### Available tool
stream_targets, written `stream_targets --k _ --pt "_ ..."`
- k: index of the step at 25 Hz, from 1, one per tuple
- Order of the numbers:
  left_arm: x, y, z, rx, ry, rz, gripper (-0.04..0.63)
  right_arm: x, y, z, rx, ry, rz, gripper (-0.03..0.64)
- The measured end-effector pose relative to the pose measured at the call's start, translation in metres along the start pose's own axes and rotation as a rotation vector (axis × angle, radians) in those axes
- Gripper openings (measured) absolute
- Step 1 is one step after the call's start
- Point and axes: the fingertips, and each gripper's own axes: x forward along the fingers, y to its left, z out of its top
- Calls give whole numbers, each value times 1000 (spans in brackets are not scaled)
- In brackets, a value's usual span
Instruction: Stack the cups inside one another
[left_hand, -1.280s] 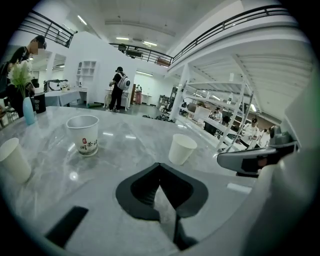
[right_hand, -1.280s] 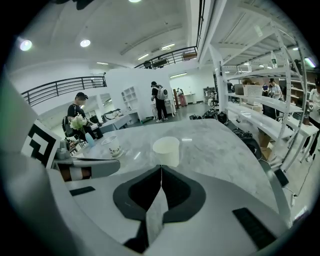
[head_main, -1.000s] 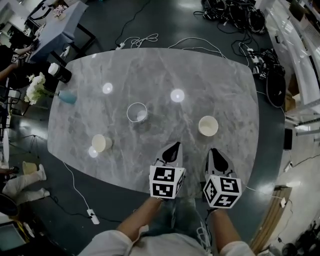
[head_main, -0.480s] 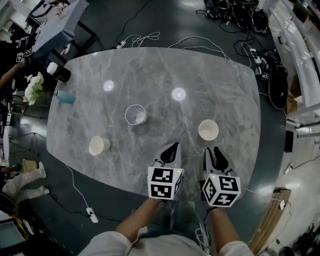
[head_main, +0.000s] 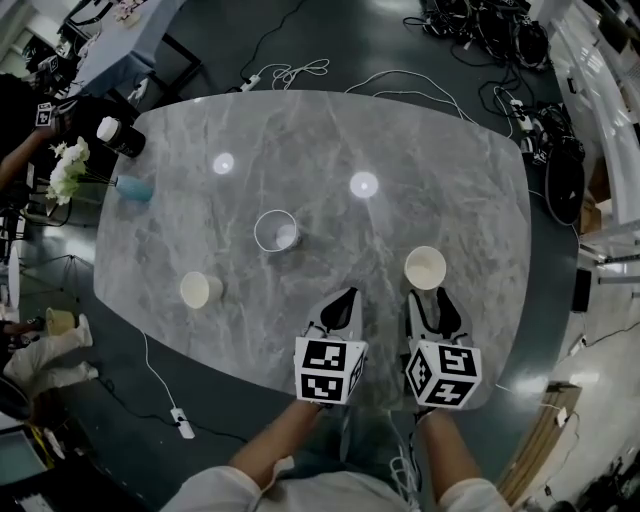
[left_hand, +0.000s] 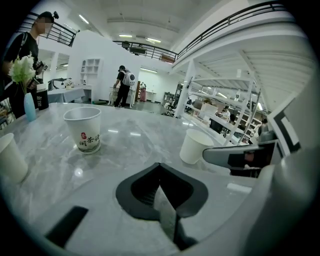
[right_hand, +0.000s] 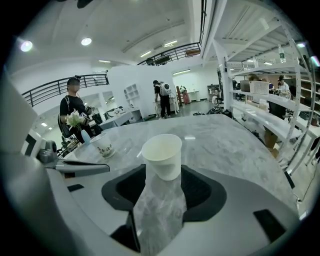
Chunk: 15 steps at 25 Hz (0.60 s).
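Observation:
Three paper cups stand upright on the grey marble table (head_main: 330, 140). A printed white cup (head_main: 275, 230) (left_hand: 83, 129) (right_hand: 104, 146) is in the middle, a cream cup (head_main: 200, 290) (left_hand: 10, 157) at the left, and a plain white cup (head_main: 425, 268) (left_hand: 196, 146) (right_hand: 162, 156) at the right. My right gripper (head_main: 433, 298) (right_hand: 162, 176) points at the plain cup. Its jaws are opening, and the cup stands just beyond their tips, not between the pads. My left gripper (head_main: 345, 300) (left_hand: 161, 172) hovers beside it near the front edge, shut and empty, aimed toward the printed cup.
A blue vase with white flowers (head_main: 130, 190) and a black canister with a white lid (head_main: 120, 138) stand at the table's far left corner. Cables (head_main: 290, 72) trail over the floor behind the table. People stand in the background beyond it.
The right gripper's jaws have spread apart, and it has edged toward the plain white cup. The left gripper has stayed put and the cups have not moved.

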Motion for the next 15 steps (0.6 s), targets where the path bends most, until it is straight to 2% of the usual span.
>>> stream_targets --k 6,15 --pt "3 9 -7 -15 16 12 -5 17 -1 -2 -32 20 -10 213" --pt "9 11 -10 -14 26 7 -5 31 -2 2 -74 8 -29 215"
